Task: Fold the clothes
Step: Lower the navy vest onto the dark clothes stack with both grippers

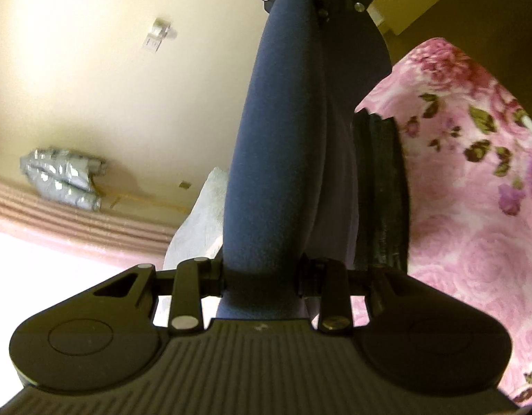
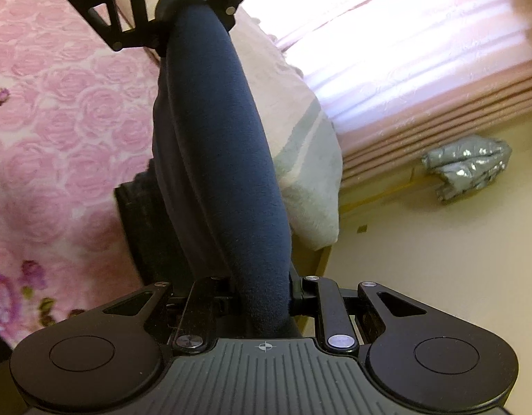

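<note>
Navy garment [image 2: 227, 159] over pink floral bedspread [image 2: 58, 121]

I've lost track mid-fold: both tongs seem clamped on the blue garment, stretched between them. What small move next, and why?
Probably lower both tongs together toward the pink floral bedspread. The dark blue garment runs taut from the left tongs to the right tongs, each shut on an end, and appears held above the bed. Laying it flat should come before any fold.
</note>
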Available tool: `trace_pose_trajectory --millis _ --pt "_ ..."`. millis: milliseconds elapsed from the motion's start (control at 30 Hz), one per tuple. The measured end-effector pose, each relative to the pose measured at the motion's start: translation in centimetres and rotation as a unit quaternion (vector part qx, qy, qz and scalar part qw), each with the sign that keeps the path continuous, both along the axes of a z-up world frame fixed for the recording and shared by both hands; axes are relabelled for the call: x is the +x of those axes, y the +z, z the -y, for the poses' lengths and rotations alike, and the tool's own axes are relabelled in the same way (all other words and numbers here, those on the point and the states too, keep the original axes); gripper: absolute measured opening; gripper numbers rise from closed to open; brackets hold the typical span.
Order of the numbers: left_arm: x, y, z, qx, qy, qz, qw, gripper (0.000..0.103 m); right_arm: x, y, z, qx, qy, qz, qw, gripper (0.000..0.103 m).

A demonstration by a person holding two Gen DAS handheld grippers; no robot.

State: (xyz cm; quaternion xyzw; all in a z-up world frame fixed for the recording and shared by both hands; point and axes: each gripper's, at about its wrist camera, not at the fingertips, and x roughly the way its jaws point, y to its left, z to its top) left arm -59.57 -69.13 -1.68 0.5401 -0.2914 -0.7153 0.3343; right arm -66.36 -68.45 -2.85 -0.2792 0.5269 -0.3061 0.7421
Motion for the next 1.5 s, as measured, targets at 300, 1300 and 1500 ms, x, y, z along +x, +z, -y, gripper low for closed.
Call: trace_pose_trajectory --millis 300,1300,1500 --pt "-2.4 0.0 10.1 -0.015 0.061 0.013 0.9979 0.031 -0.3 0.0 12.0 -0.018 0.065 -0.001 0.998 0.018" --pt "-1.9 -19.6 12.0 0.044 0.105 0.011 0.9935 0.039 -4.1 -18.6 18.3 0.055 0.035 -0.034 0.997 0.034" --pt "-1.6 -19.9 12.1 0.02 0.101 0.016 0.9946 0.033 -4.1 -16.7 17.9 0.065 0.008 -0.003 0.998 0.013"
